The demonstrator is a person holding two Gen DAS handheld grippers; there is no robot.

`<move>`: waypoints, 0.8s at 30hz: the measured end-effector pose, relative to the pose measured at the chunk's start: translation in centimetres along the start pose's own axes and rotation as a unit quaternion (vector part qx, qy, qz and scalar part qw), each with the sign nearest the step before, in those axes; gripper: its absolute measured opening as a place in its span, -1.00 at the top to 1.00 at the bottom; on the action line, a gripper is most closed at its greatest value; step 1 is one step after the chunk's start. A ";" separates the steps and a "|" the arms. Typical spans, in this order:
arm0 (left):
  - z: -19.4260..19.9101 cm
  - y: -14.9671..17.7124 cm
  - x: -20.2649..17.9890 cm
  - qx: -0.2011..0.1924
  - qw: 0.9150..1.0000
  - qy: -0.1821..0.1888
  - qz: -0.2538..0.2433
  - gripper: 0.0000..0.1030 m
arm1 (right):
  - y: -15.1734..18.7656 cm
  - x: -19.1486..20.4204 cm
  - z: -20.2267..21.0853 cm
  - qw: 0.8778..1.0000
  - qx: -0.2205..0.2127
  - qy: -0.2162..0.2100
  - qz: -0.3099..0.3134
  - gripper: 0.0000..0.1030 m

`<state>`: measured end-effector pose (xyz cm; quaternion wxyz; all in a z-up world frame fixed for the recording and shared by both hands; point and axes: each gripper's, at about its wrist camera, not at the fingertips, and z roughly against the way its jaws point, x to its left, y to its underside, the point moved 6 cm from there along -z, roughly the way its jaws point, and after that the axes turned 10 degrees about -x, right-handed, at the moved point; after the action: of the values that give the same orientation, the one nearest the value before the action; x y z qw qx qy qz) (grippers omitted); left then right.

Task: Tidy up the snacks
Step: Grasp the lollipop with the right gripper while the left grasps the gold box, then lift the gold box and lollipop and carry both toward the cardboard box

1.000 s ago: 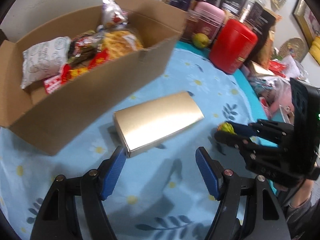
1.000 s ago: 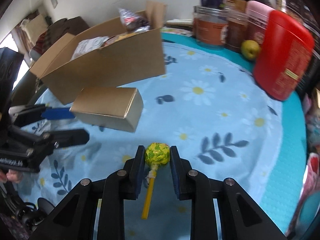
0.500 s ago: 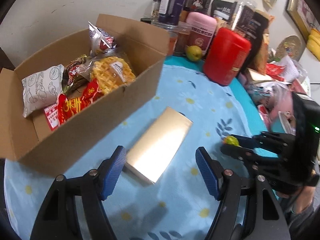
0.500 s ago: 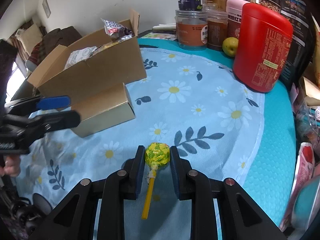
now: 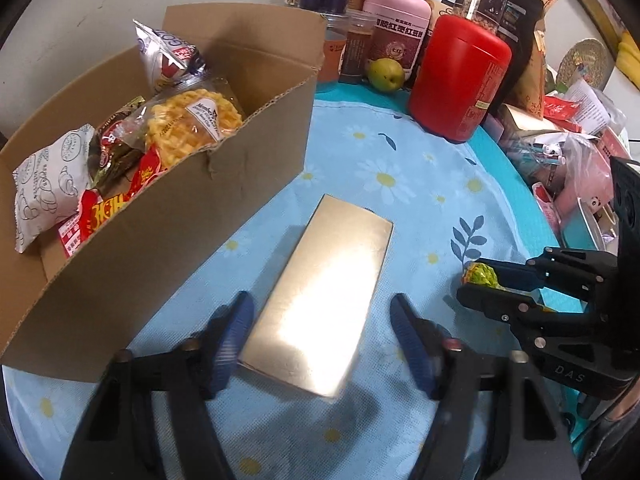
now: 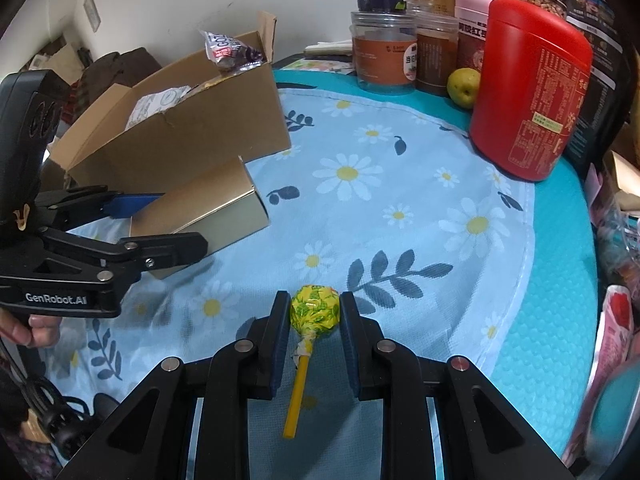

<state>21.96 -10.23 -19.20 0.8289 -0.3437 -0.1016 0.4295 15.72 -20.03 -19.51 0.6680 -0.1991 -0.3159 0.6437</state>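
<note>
A gold box (image 5: 324,300) lies flat on the blue daisy cloth, beside an open cardboard box (image 5: 192,208) that holds several snack packets. My left gripper (image 5: 320,328) is open, its blue fingers straddling the near end of the gold box. My right gripper (image 6: 314,312) is shut on a yellow-green lollipop (image 6: 315,310), its yellow stick pointing back toward me. In the left wrist view the right gripper (image 5: 476,284) holds the lollipop (image 5: 480,276) to the right of the gold box. In the right wrist view the gold box (image 6: 208,208) and left gripper (image 6: 168,220) are at left.
A red canister (image 5: 460,80), pink tin (image 5: 400,28), jars and a green pear (image 5: 384,74) stand at the back. Packets and clutter (image 5: 568,152) crowd the right edge. The cardboard box (image 6: 180,132) stands at the left in the right wrist view.
My left gripper has lifted, swung and come down so the gold box now lies lengthwise between its open fingers. My right gripper has stayed shut on the lollipop and shifted a little.
</note>
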 end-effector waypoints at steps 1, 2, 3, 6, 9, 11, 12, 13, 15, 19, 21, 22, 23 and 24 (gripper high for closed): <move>0.0 0.1 -0.1 0.005 1.000 0.008 0.004 0.11 | 0.0 0.1 0.0 1.000 0.000 0.000 0.000 0.53; 0.2 0.2 -0.1 0.004 1.000 0.009 0.010 0.13 | 0.1 0.1 0.1 1.000 0.001 0.001 -0.001 0.53; 0.3 0.3 -0.1 0.003 1.000 0.007 0.011 0.14 | 0.2 0.1 0.1 1.000 0.001 0.001 -0.001 0.53; 0.9 1.0 -0.4 0.007 1.000 0.008 0.008 0.14 | 0.5 0.3 0.3 1.000 0.001 0.004 0.001 0.53; 1.8 1.8 -0.8 0.008 1.000 0.010 0.011 0.14 | 0.9 0.4 0.8 1.000 0.000 0.004 0.002 0.53; 2.5 2.7 -1.1 0.011 1.000 0.009 0.011 0.14 | 1.3 0.7 1.2 1.000 0.000 0.003 0.003 0.53; 3.0 3.2 -1.2 0.011 1.000 0.008 0.010 0.14 | 1.5 0.8 1.4 1.000 0.000 0.002 0.003 0.53; 3.2 3.5 -1.3 0.012 1.000 0.007 0.010 0.14 | 1.8 1.0 1.6 1.000 0.000 0.001 0.004 0.53; 4.0 4.5 -1.7 0.015 1.000 0.008 0.010 0.14 | 2.4 1.4 2.0 1.000 0.000 -0.003 0.005 0.53; 5.5 6.1 -2.4 0.020 1.000 0.010 0.008 0.14 | 3.5 2.3 2.7 1.000 0.004 -0.010 0.010 0.53; 6.2 6.9 -2.8 0.023 1.000 0.012 0.010 0.14 | 4.0 2.8 3.0 1.000 0.006 -0.014 0.013 0.53; 6.4 7.2 -2.9 0.025 1.000 0.012 0.010 0.14 | 4.3 3.1 3.2 1.000 0.008 -0.016 0.015 0.53; 6.6 7.5 -3.1 0.026 1.000 0.012 0.008 0.14 | 4.6 3.4 3.4 1.000 0.009 -0.018 0.017 0.53; 6.9 7.8 -3.3 0.027 1.000 0.012 0.007 0.14 | 4.9 3.7 3.5 1.000 0.010 -0.021 0.019 0.53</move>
<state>11.72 -6.42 -18.80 0.8359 -0.3274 -0.0773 0.4338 9.68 -16.43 -19.64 0.6506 -0.1847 -0.3194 0.6637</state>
